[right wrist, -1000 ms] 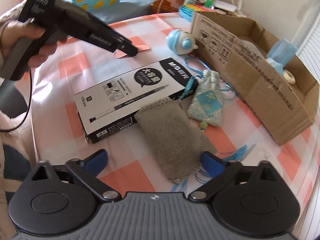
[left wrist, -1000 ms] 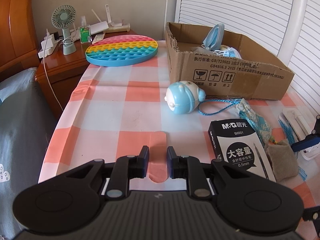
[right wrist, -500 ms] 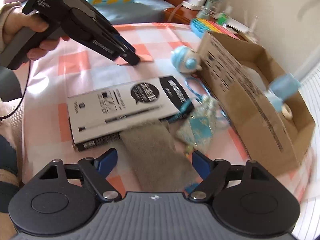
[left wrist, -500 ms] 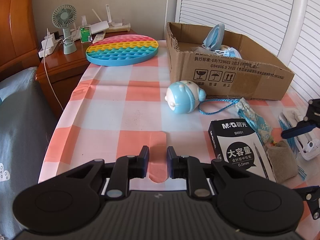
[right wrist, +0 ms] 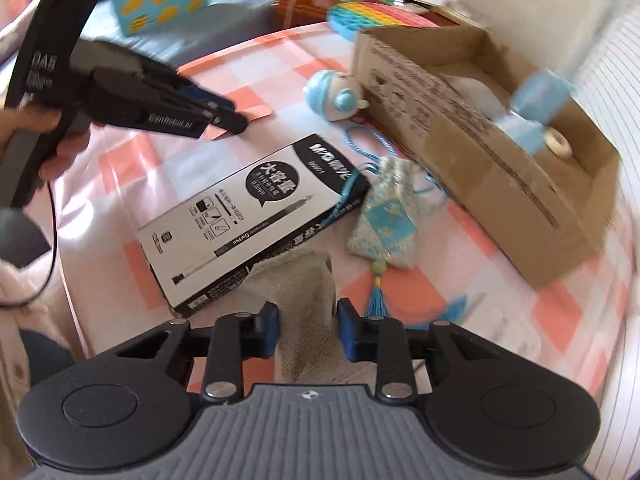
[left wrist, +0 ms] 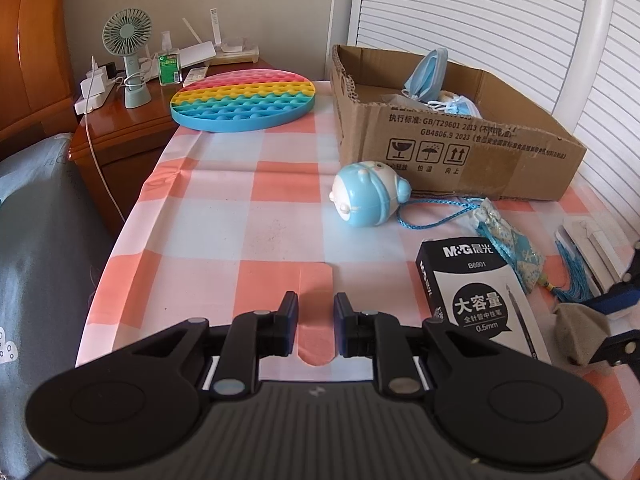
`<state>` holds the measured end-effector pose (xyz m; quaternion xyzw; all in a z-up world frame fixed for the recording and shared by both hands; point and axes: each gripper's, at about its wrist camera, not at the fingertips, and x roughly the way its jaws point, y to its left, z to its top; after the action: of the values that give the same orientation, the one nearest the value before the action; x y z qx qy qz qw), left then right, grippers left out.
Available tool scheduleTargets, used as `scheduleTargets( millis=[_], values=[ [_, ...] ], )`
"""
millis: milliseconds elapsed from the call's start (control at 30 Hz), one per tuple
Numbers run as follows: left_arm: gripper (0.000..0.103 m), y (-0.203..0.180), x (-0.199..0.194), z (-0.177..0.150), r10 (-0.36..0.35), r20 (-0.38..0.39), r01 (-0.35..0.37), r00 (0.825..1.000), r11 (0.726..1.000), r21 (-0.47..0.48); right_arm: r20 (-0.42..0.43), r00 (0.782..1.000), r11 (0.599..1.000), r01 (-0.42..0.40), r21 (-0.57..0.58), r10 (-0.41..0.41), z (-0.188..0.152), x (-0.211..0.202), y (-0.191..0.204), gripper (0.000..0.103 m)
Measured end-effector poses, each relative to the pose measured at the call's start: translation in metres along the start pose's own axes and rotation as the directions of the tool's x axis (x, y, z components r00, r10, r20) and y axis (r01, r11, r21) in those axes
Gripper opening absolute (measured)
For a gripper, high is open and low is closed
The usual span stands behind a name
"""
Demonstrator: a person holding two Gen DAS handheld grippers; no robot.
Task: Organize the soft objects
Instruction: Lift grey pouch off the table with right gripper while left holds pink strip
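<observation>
Nearest the right wrist camera, the grey fabric pouch (right wrist: pixel 306 312) is pinched between the blue pads of the right gripper (right wrist: pixel 308 330), its cloth bunched and raised off the checked tablecloth (right wrist: pixel 120 168). In the left wrist view the same pouch (left wrist: pixel 580 330) is seen at the right edge, folded into a peak between the blue fingertips.

The left gripper (left wrist: pixel 316 326) is held low over the near edge of the table, its jaws parted by a narrow gap with nothing between them; only an orange square of the cloth is seen through the gap.

Just beyond the pouch, a black-and-white pen box (right wrist: pixel 256 216) lies flat, its near corner touching the grey cloth. Beside the box, on its right, a light blue patterned sachet (right wrist: pixel 386 224) with a tassel (right wrist: pixel 376 300) rests on the table, and a blue cord (right wrist: pixel 368 144) loops from it toward the box behind.

Farther on, a round blue plush toy (left wrist: pixel 368 194) lies on its side just in front of the cardboard box (left wrist: pixel 520 160). Inside the box, blue face masks (left wrist: pixel 430 70) are seen, one standing against the back wall.

At the far end of the table, a rainbow pop-it disc (left wrist: pixel 244 100) lies flat. Behind it, on a wooden nightstand (left wrist: pixel 120 128), a small green fan (left wrist: pixel 130 60) stands upright.
</observation>
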<state>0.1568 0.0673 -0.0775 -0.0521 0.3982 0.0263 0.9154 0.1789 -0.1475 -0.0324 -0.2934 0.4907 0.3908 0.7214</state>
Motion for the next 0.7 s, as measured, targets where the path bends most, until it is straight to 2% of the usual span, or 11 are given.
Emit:
scheduleTargets(
  millis=[133, 300, 367, 433, 467, 700],
  values=[
    [0.018, 0.002, 0.000, 0.000, -0.010, -0.001, 0.010, 1.000, 1.000, -0.002, -0.008, 1.000, 0.993, 0.012, 0.118, -0.012, -0.003, -0.013, 0.001, 0.031],
    [0.018, 0.001, 0.000, 0.000, -0.008, 0.001, 0.008, 1.000, 1.000, 0.004, 0.018, 0.999, 0.983, 0.032, 0.179, -0.036, -0.003, -0.019, 0.009, 0.031],
    [0.018, 0.000, 0.000, 0.000, -0.002, 0.001, 0.002, 1.000, 1.000, 0.008, 0.021, 0.998, 0.983, 0.053, 0.175, -0.057, -0.004, -0.015, 0.012, 0.033],
    [0.018, -0.001, 0.000, 0.000, 0.002, 0.002, -0.002, 1.000, 1.000, 0.006, 0.034, 0.995, 0.986, 0.083, 0.147, -0.089, -0.006, -0.013, 0.015, 0.048],
    [0.018, -0.001, 0.000, 0.000, 0.003, 0.003, -0.003, 1.000, 1.000, 0.003, 0.038, 0.996, 0.988, 0.081, 0.132, -0.086, -0.008, -0.012, 0.015, 0.050],
    [0.022, -0.005, 0.000, -0.001, 0.035, 0.011, -0.035, 0.999, 0.999, -0.013, 0.060, 0.998, 0.996, 0.023, 0.090, -0.028, -0.010, -0.001, 0.009, 0.051]
  ],
)
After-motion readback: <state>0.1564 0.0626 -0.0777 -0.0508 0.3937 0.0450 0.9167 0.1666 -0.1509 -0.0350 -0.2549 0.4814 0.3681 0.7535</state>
